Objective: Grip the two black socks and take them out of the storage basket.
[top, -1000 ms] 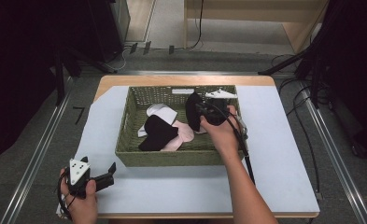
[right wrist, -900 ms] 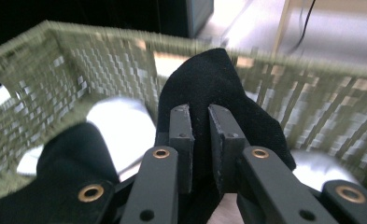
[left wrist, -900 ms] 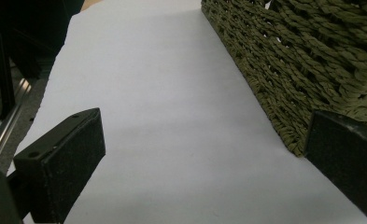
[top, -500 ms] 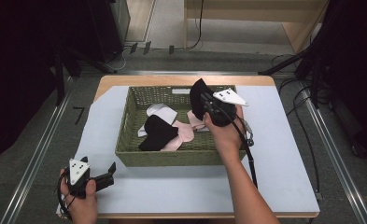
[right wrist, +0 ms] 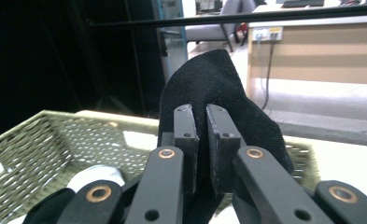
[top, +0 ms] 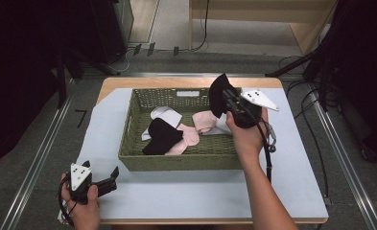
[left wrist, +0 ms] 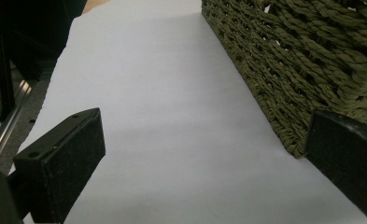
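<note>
Lifting clear of the basket [top: 176, 155], the black sock [top: 218, 94] hangs from the right gripper [top: 228, 98] above the basket's far right corner, and it looks like a light, limp piece of knit that will droop and swing rather than keep any shape. It should not be fragile or slippery; the cloth gives under pressure, so a pinch through a doubled fold near the middle would hold it more surely than a bite on one thin edge. In the right gripper view the jaws stand nearly together, with only a narrow slit between them, clamped on a fold of the sock [right wrist: 218, 84], which rises above the fingertips [right wrist: 187, 123] and drapes down behind them. The left gripper [top: 110, 175] rests low on the white sheet [top: 186, 196] at the near left corner of the table, well apart from the sock; in its own view its jaws are spread wide with nothing between them, and one pad [left wrist: 344, 154] sits just beside the basket's woven wall [left wrist: 284, 70]. Another black sock [top: 161, 135], pink ones [top: 188, 136] and a white one [top: 164, 115] lie in the basket.
</note>
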The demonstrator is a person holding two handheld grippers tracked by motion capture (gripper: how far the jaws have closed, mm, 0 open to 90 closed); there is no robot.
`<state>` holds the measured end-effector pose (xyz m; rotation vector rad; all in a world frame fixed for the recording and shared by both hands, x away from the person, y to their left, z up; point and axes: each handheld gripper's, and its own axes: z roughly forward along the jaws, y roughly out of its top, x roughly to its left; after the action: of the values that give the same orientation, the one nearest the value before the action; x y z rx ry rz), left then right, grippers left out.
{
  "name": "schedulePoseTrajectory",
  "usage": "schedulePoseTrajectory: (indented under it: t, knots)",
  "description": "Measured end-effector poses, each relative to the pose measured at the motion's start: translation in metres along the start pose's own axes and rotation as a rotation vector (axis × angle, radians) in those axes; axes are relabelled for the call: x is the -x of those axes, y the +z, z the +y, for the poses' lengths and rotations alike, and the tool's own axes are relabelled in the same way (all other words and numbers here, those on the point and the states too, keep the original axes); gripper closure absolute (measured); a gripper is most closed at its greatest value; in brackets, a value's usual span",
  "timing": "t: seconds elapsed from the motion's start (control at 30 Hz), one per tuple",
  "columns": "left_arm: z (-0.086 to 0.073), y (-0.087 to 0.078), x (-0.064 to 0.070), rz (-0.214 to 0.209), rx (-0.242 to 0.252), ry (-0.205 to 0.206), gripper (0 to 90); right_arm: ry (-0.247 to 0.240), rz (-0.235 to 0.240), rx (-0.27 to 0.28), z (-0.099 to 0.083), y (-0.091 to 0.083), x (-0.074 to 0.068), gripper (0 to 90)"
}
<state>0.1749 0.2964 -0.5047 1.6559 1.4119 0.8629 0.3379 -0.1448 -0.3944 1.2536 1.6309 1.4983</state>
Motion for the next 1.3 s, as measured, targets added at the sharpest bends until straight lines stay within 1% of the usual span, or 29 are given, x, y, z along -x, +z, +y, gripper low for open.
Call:
schedulePoseTrajectory:
  t: [0.07,0.17,0.27,0.37,0.5,0.63,0.73,0.9,1.03,1.2,1.23,1.27,1.3]
  knots:
    - [0.000,0.000,0.000,0.001,0.001,-0.005,0.0,0.006,-0.004,0.020,0.003,-0.006,0.007,84.7]
    - [0.000,0.000,0.000,0.009,0.003,-0.003,0.0,0.024,-0.010,0.071,0.010,-0.018,0.019,84.7]
    - [0.000,-0.001,0.000,0.014,0.004,0.002,0.0,0.037,-0.032,0.102,0.015,-0.028,0.032,84.7]
    - [0.000,-0.001,0.000,0.016,0.011,-0.004,0.0,0.046,-0.054,0.113,0.016,-0.036,0.044,84.7]
    - [-0.001,-0.001,0.001,0.018,0.012,-0.004,0.0,0.053,-0.098,0.117,0.013,-0.047,0.062,84.7]
    - [-0.001,-0.001,0.001,0.020,0.012,-0.003,0.0,0.068,-0.140,0.106,0.006,-0.055,0.079,84.6]
    - [-0.001,-0.001,0.001,0.020,0.013,-0.005,0.0,0.063,-0.170,0.088,-0.003,-0.059,0.088,84.6]
    - [-0.001,-0.001,0.000,0.019,0.012,-0.008,0.0,0.092,-0.212,0.064,-0.022,-0.065,0.106,84.6]
    - [-0.001,-0.002,-0.001,0.014,0.016,-0.010,0.0,0.105,-0.248,0.002,-0.047,-0.067,0.116,84.6]
    - [-0.001,-0.001,0.001,0.023,0.012,0.008,0.0,0.124,-0.282,-0.066,-0.075,-0.068,0.128,83.8]
    - [-0.001,-0.001,0.001,0.025,0.014,0.007,0.0,0.120,-0.298,-0.080,-0.079,-0.068,0.130,82.8]
    - [-0.001,-0.002,0.001,0.027,0.014,0.003,0.0,0.127,-0.310,-0.090,-0.083,-0.069,0.132,80.5]
    - [-0.001,-0.002,0.001,0.025,0.016,-0.002,0.0,0.137,-0.314,-0.086,-0.086,-0.069,0.135,75.7]
